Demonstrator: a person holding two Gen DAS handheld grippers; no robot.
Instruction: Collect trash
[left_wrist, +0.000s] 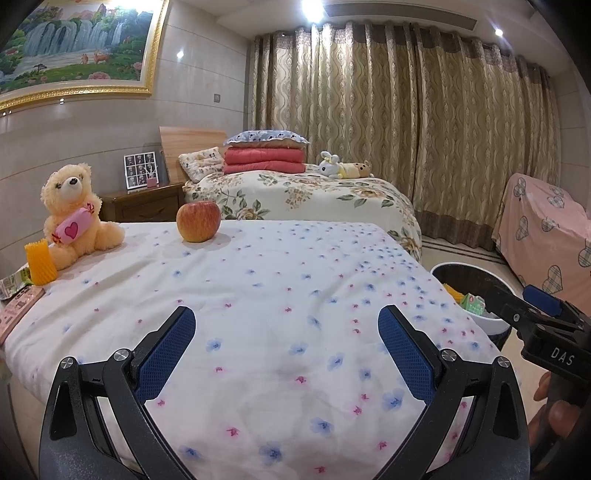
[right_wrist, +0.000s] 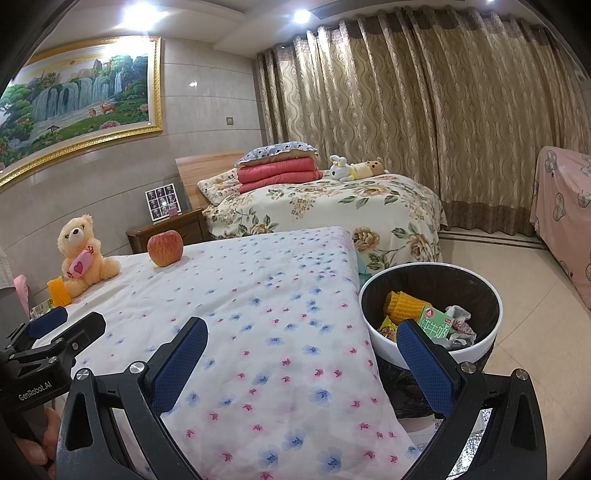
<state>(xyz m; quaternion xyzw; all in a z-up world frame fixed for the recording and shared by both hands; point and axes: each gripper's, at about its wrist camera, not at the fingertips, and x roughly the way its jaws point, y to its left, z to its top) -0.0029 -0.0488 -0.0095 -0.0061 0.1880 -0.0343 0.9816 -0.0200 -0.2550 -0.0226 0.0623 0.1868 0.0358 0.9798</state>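
My left gripper (left_wrist: 286, 325) is open and empty above the near end of the flowered bed cover (left_wrist: 280, 280). My right gripper (right_wrist: 301, 341) is open and empty between the bed's right edge and the white bin (right_wrist: 430, 347). The bin stands on the floor right of the bed and holds a yellow foam net (right_wrist: 404, 304), a green carton (right_wrist: 436, 321) and crumpled wrappers. A yellow foam fruit net (left_wrist: 40, 262) stands at the bed's far left by a green-and-white wrapper (left_wrist: 13, 282). In the left wrist view the bin (left_wrist: 491, 321) shows at right.
A teddy bear (left_wrist: 72, 210) and an apple (left_wrist: 198, 220) sit at the far end of the bed. A pink flat object (left_wrist: 18, 306) lies at the left edge. A second bed (left_wrist: 314, 192), a nightstand (left_wrist: 144, 203), curtains and a covered chair (left_wrist: 546, 229) stand beyond.
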